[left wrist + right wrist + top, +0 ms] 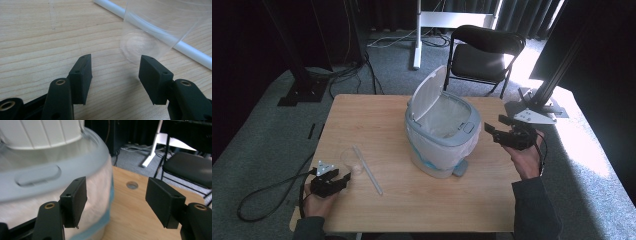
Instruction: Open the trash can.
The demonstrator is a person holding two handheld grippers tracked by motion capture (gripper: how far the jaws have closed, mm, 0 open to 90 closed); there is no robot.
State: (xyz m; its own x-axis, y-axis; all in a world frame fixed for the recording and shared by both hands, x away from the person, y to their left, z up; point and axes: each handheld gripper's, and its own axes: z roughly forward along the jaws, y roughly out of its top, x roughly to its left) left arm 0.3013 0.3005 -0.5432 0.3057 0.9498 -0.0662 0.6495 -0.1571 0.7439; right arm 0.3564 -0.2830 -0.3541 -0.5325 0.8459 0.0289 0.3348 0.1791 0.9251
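Just beyond the left gripper [115, 60] fingers [81, 75] lies the clear cup [150, 32].

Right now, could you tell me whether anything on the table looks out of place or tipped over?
Yes: the clear plastic cup lies on its side near the left tool, leaning on the white tube. The bin stands upright with its lid open. Nothing looks spilled.

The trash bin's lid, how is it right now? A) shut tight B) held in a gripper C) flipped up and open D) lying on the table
C: in the high view the white lid stands tilted up at the back of the trash bin, so you can see the bag lining inside, and both open grippers, left gripper and right gripper, are off it.
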